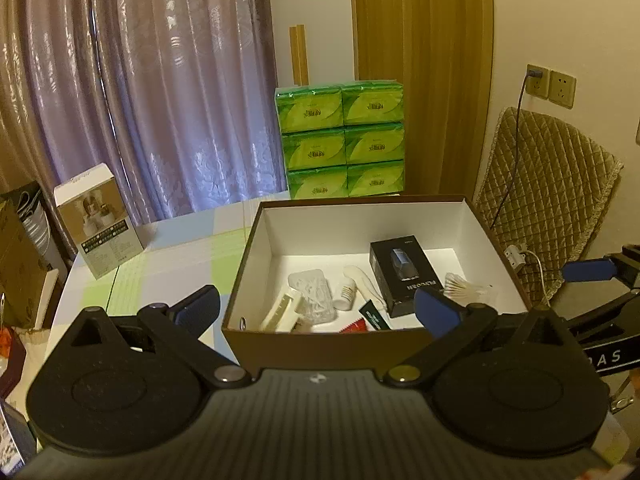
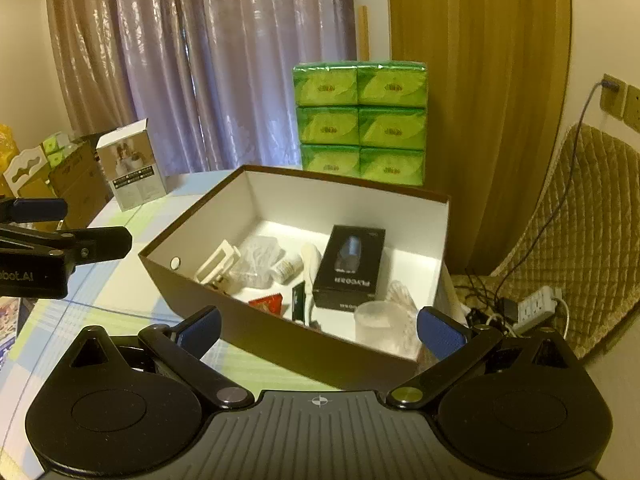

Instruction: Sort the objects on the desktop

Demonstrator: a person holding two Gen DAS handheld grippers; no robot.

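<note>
Brown on the outside and white within, the box (image 1: 320, 344) sits open on the tabletop (image 1: 180, 256), toward its far right corner, and holds the sorted things. A black carton (image 1: 400, 280) lies flat near the box's right wall, with a bag of cotton swabs (image 1: 468, 286) just beside it at the near right corner. A clear packet (image 1: 314, 294) and a cream clip (image 1: 280, 312) lie toward the near left corner, a small white bottle (image 1: 346, 294) between the packet and the carton, and a red sachet (image 1: 354, 326) against the near wall. Both grippers hover just short of the box's near wall, holding nothing: the left gripper (image 1: 316, 308) has its jaws spread wide, and so does the right gripper (image 2: 318, 326). A white product box (image 1: 100, 220) stands upright near the tabletop's far left edge, well apart from the brown one. Green tissue packs (image 1: 342, 140) are stacked behind the far edge, before a mauve curtain (image 1: 140, 80).
</note>
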